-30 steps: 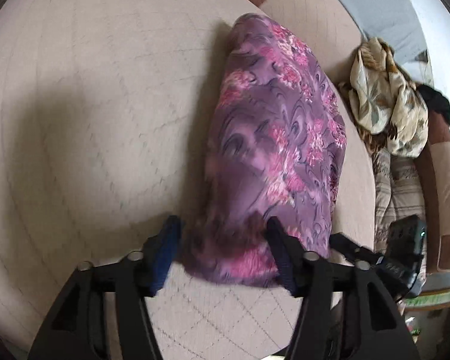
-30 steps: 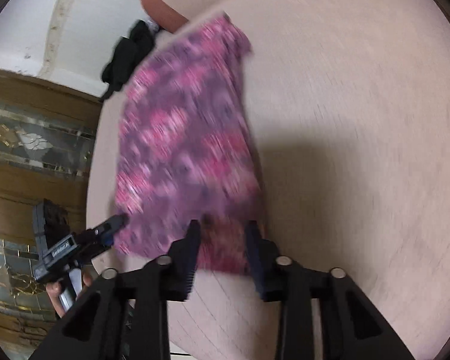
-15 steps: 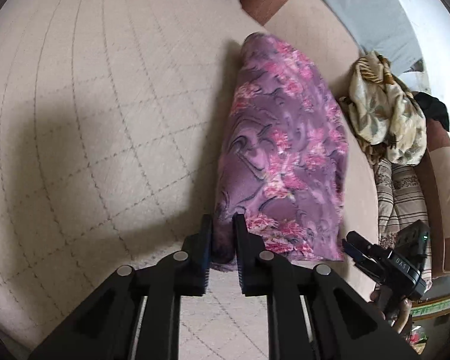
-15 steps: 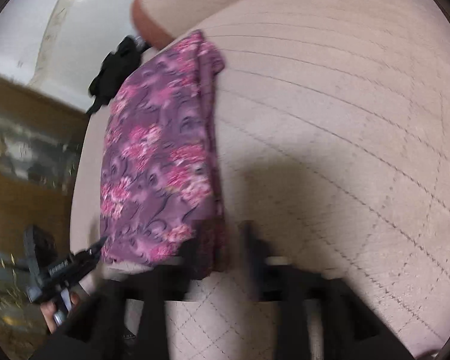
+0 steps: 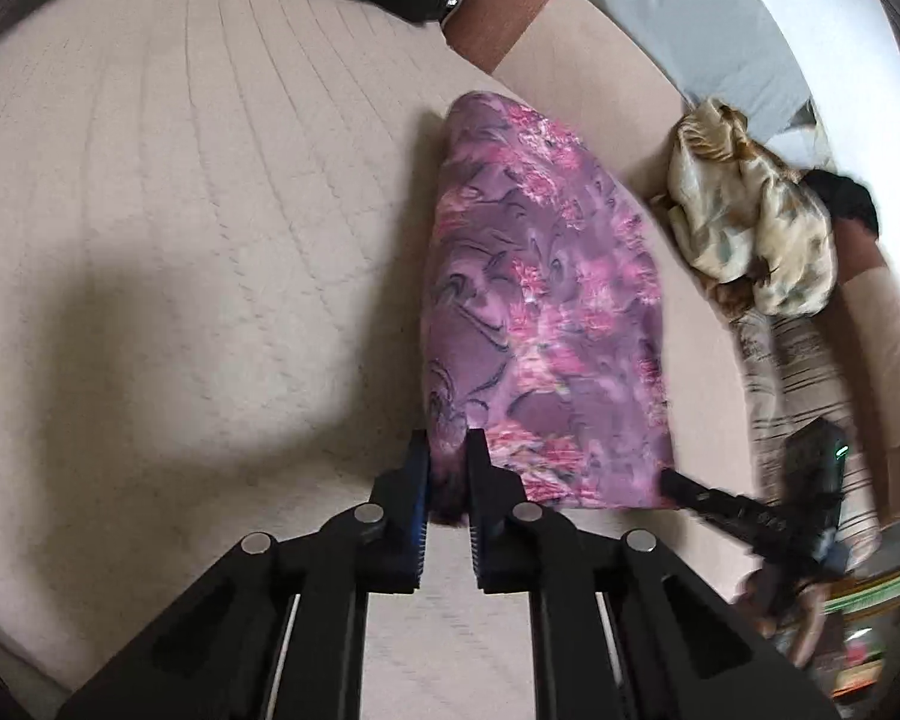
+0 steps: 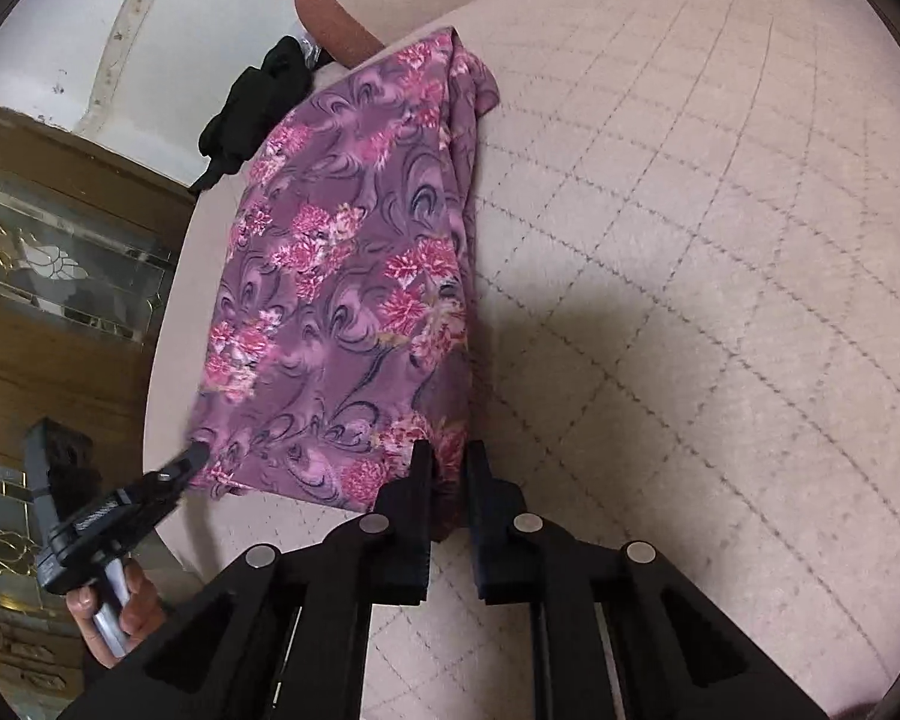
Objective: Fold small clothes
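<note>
Both the left gripper [image 5: 448, 450] and right gripper [image 6: 448, 459] pinch near corners of the purple floral garment [image 5: 540, 324] lying on the beige quilted cushion [image 5: 180, 240]; only the left view shows a crumpled yellowish cloth [image 5: 756, 228] beyond.

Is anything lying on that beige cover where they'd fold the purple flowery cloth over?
Nothing visible does. The left gripper and right gripper each pinch a near corner of the purple floral cloth. The quilted beige cover beside it looks bare; the crumpled cream garment sits off to one side.
</note>
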Demonstrator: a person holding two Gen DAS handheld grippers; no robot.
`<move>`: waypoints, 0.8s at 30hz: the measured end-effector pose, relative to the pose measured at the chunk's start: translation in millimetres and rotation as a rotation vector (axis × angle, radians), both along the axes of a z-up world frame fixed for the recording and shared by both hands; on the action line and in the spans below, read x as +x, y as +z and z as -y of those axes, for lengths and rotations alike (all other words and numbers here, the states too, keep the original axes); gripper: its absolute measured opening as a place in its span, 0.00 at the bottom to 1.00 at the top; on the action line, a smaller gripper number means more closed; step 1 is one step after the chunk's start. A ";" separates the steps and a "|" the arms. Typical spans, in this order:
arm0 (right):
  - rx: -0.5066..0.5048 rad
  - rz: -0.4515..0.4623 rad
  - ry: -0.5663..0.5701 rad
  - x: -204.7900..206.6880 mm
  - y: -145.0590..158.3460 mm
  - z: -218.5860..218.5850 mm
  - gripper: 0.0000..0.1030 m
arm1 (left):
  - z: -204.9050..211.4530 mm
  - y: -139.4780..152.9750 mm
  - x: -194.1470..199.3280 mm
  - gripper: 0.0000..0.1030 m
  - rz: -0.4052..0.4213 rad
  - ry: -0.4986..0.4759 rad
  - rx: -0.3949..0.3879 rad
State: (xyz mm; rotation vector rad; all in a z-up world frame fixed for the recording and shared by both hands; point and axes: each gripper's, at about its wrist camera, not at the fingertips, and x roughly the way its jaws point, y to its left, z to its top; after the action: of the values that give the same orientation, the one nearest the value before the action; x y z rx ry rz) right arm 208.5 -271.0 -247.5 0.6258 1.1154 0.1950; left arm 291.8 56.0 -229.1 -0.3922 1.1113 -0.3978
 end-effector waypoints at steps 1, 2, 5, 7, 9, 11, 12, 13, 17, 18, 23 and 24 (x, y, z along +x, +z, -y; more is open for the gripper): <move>-0.004 -0.015 0.000 1.9 -4.7 0.8 0.10 | 2.5 -10.4 3.2 0.10 -0.034 0.001 0.030; 0.002 -0.046 -0.005 5.0 -14.7 1.3 0.11 | 3.8 -17.1 5.4 0.11 -0.050 0.006 0.038; 0.073 -0.044 -0.021 7.7 -15.9 7.1 0.19 | 5.5 -7.2 2.9 0.11 -0.006 0.006 0.046; 0.083 -0.032 -0.037 3.2 -12.8 11.3 0.30 | 7.2 -3.0 0.0 0.12 0.012 0.006 0.060; 0.119 -0.028 -0.052 1.6 -13.4 14.2 0.40 | 8.4 -0.2 -2.5 0.16 0.031 0.016 0.088; 0.149 -0.017 -0.054 2.1 -13.4 13.2 0.49 | 10.0 6.6 -5.9 0.24 0.064 0.028 0.115; 0.144 -0.010 -0.054 2.0 -12.1 11.7 0.50 | 9.4 11.9 -7.4 0.33 0.089 0.033 0.112; 0.134 -0.004 -0.053 1.4 -10.6 10.3 0.54 | 9.1 15.7 -6.9 0.40 0.107 0.043 0.107; 0.133 0.013 -0.079 5.2 -2.3 12.7 0.62 | -2.3 26.2 2.7 0.63 0.072 0.085 0.101; 0.138 0.011 -0.089 7.1 0.1 15.5 0.64 | -2.9 28.8 9.9 0.63 0.053 0.082 0.083; 0.200 0.051 -0.113 49.7 29.2 34.4 0.80 | 12.9 50.5 64.7 0.68 0.032 0.036 0.065; 0.189 0.058 -0.104 62.5 34.4 36.6 0.80 | 18.4 52.1 76.8 0.69 0.030 0.028 0.064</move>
State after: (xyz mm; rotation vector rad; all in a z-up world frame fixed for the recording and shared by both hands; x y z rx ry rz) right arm 271.0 -307.6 -213.1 0.8399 1.0128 0.2293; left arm 368.6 37.6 -177.0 -0.3440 1.0857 -0.3414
